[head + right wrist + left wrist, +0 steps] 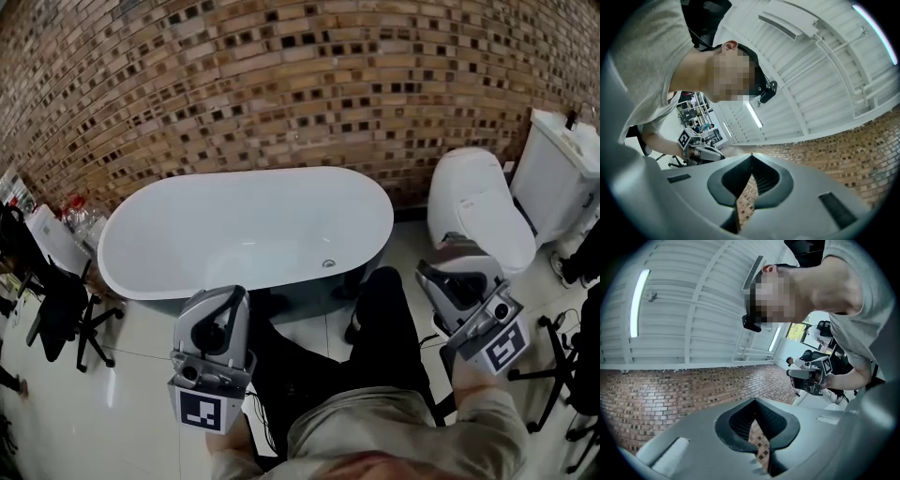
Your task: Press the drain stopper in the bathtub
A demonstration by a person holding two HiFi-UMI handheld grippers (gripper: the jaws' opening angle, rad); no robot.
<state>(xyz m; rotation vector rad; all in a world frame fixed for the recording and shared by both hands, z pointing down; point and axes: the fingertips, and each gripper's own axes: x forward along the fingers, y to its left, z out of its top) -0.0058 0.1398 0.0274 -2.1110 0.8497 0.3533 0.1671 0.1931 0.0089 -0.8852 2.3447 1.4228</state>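
Note:
The white oval bathtub stands against the brick wall. Its small round metal drain stopper sits on the tub floor near the front right side. Both grippers are held close to my body, short of the tub and tilted upward. My left gripper is in front of the tub's near rim, its jaws closed tip to tip with nothing between them. My right gripper is off to the right beside the toilet, its jaws likewise shut and empty. Both gripper views show only wall and ceiling.
A white toilet and its cistern stand right of the tub. A black office chair and bottles are at the left. My dark-trousered legs stand on the glossy tile floor by the tub. The brick wall is behind.

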